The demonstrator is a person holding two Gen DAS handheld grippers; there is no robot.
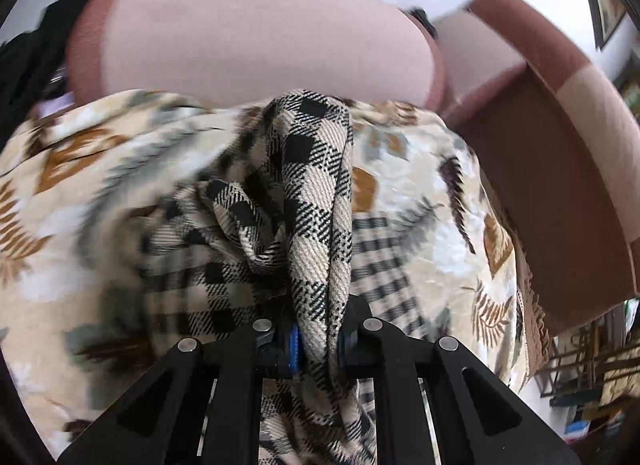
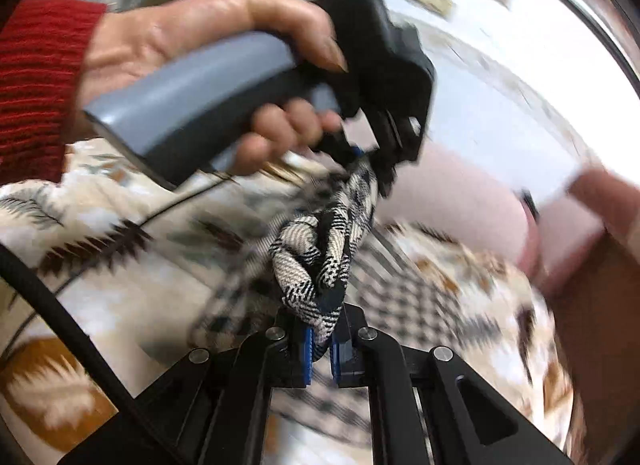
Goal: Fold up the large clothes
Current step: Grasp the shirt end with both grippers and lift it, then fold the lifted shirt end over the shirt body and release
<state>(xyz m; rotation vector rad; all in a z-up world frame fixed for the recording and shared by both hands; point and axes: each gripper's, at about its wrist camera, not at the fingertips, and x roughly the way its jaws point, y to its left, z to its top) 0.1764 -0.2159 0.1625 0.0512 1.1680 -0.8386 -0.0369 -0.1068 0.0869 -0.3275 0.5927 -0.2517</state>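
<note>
A black-and-beige checked garment (image 1: 316,193) hangs bunched in a thick fold above a leaf-patterned bedspread (image 1: 100,169). In the left wrist view my left gripper (image 1: 318,345) is shut on that fold, its blue pads pressed against the cloth. In the right wrist view my right gripper (image 2: 320,349) is shut on another twisted part of the garment (image 2: 320,261). Just above it, a hand (image 2: 192,37) with a red sleeve (image 2: 36,85) holds the left gripper (image 2: 370,163), which pinches the same cloth. More of the garment trails blurred on the bedspread (image 2: 120,265) below.
A pink cushion (image 1: 260,37) with a brown border lies past the bedspread. A brown-and-pink padded arm (image 1: 560,145) runs along the right. Dark cloth (image 1: 36,49) sits at the far left. A black cable (image 2: 60,313) crosses the lower left of the right wrist view.
</note>
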